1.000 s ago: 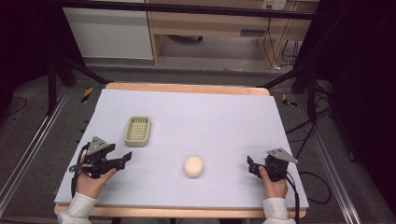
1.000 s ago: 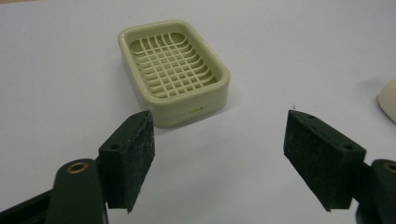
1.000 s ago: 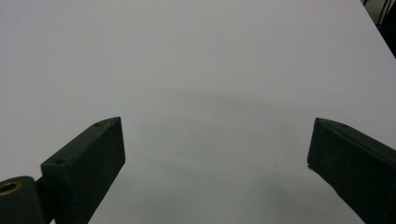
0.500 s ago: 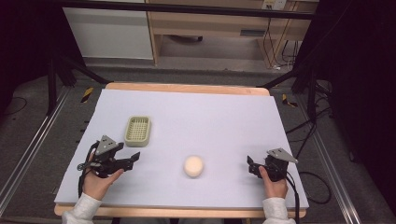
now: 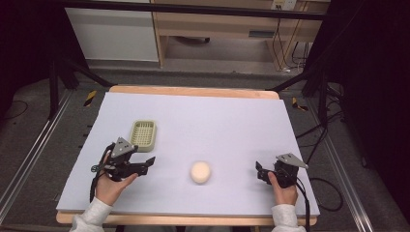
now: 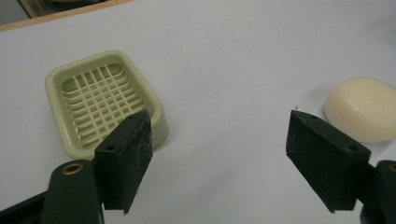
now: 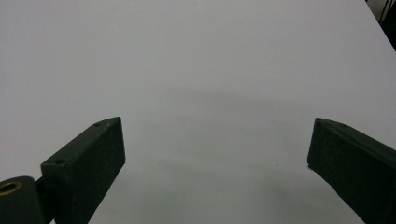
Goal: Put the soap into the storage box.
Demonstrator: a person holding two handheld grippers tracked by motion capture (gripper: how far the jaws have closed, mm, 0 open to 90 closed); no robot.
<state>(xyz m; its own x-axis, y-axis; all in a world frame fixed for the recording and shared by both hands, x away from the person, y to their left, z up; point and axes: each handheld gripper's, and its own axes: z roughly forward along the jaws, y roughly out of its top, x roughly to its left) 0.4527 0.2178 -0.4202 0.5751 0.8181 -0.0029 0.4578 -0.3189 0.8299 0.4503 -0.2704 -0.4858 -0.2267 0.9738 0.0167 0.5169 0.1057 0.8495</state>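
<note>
Left gripper (image 5: 147, 163) has shifted right and slightly up-frame since 1.0 s ago, closing on the soap dish (image 5: 143, 134) and the soap bar (image 5: 200, 172); right gripper (image 5: 259, 171) hasn't moved.

Left jaws stand wide apart, nothing between them, pointing right toward frame centre. In the left gripper view (image 6: 224, 158) the dish (image 6: 105, 100) sits upper left behind one pad, soap (image 6: 362, 107) at the right edge just past the other pad, bare table (image 6: 233, 70) between.

Soap: round puck, lying flat just below frame centre in the high view, no long axis or heading to call. Dish: rounded rectangle, long axis roughly up-down the frame, grid side up, left of centre.

Right jaws also wide apart and empty, aimed left, lower right of frame.

Room: soap is well apart from the dish and from both grippers, clear of every table edge (image 5: 193, 92). Open white surface fills the upper and right parts of the table.
</note>
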